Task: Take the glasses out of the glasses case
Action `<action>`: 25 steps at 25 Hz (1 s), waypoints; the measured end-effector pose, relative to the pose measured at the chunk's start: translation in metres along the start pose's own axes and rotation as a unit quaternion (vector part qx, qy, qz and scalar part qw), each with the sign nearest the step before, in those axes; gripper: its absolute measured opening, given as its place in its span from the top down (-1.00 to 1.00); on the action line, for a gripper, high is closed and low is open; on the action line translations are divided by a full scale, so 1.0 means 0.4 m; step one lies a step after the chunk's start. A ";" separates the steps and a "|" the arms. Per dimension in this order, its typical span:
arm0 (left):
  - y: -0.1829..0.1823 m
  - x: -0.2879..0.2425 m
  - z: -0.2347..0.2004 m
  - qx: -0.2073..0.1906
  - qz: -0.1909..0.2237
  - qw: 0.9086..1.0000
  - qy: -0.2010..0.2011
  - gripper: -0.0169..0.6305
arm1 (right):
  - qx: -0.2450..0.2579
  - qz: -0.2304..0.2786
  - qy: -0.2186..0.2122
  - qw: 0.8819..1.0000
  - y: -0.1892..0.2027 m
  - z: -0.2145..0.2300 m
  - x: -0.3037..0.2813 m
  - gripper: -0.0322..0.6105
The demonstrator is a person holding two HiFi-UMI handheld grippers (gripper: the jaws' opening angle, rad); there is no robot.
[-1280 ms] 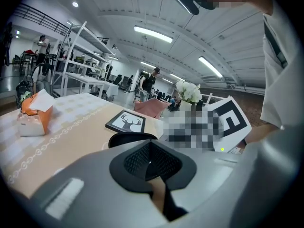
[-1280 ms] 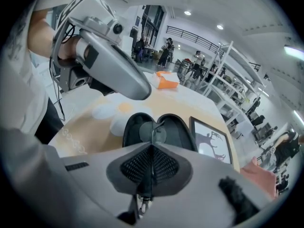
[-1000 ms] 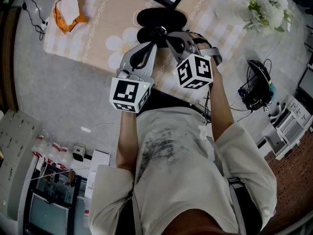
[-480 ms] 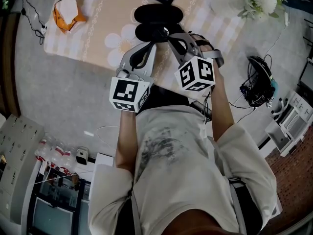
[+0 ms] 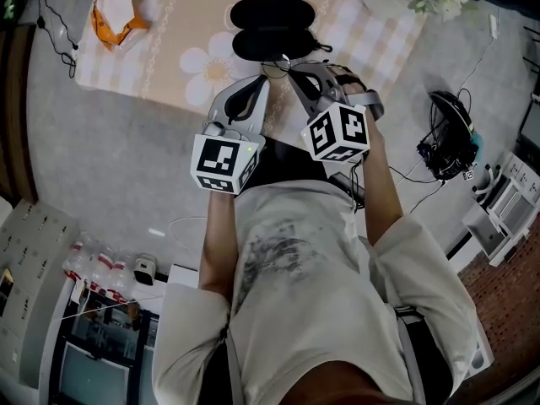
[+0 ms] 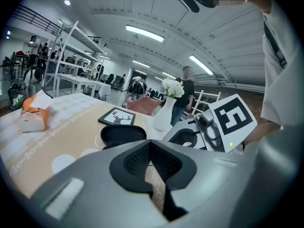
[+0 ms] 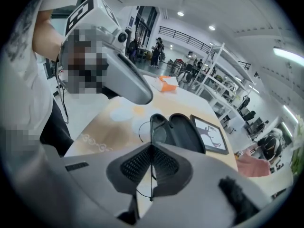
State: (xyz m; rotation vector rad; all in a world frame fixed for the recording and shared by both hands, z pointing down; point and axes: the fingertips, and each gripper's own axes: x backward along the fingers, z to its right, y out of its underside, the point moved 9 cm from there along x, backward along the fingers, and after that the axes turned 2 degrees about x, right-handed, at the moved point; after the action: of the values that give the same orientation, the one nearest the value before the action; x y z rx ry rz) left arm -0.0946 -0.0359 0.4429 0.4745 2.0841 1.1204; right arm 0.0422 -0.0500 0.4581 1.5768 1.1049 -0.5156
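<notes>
The black glasses case [image 5: 272, 28] lies open on the beige flowered tablecloth [image 5: 169, 49]; in the right gripper view both halves of the case [image 7: 185, 132] look empty. My right gripper [image 7: 152, 148] is shut on the thin wire-framed glasses [image 7: 152, 125], which hang just in front of the case, nearer to me. In the head view the right gripper [image 5: 288, 64] sits below the case, with the left gripper [image 5: 268, 78] close beside it. The left gripper [image 6: 150, 144] has its pads together with nothing between them, and the case [image 6: 123, 134] is ahead of it.
A framed deer picture [image 6: 116, 118] and a white vase of flowers [image 6: 164, 115] stand behind the case. An orange tissue pack [image 5: 118, 19] lies at the table's far left. Off the table to the right, cables [image 5: 447, 142] lie on the floor.
Both grippers have drawn back from the case toward the person. The glasses have come away from the case with the right gripper.
</notes>
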 end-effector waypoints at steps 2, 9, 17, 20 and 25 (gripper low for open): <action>0.010 0.006 0.003 0.001 -0.002 1.000 0.001 0.92 | -0.002 0.000 -0.003 1.000 0.003 -0.017 0.000 0.84; 0.048 0.018 0.003 0.007 -0.010 1.000 0.003 0.92 | -0.013 0.002 -0.020 1.000 0.023 -0.071 -0.019 0.84; 0.085 0.016 0.004 0.014 -0.021 1.000 0.003 0.92 | -0.023 -0.001 -0.039 0.999 0.055 -0.116 -0.051 0.84; 0.094 0.015 0.005 0.015 -0.024 1.000 0.003 0.92 | -0.024 -0.005 -0.043 0.999 0.063 -0.125 -0.058 0.84; 0.109 0.014 0.007 0.017 -0.030 0.999 0.001 0.92 | -0.024 -0.008 -0.047 0.999 0.075 -0.138 -0.067 0.84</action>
State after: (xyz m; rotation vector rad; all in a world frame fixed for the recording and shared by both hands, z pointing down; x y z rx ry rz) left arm -0.0969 -0.0068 0.4756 0.4242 2.1084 1.0517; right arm 0.0430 -0.0084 0.5122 1.4882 1.0520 -0.5627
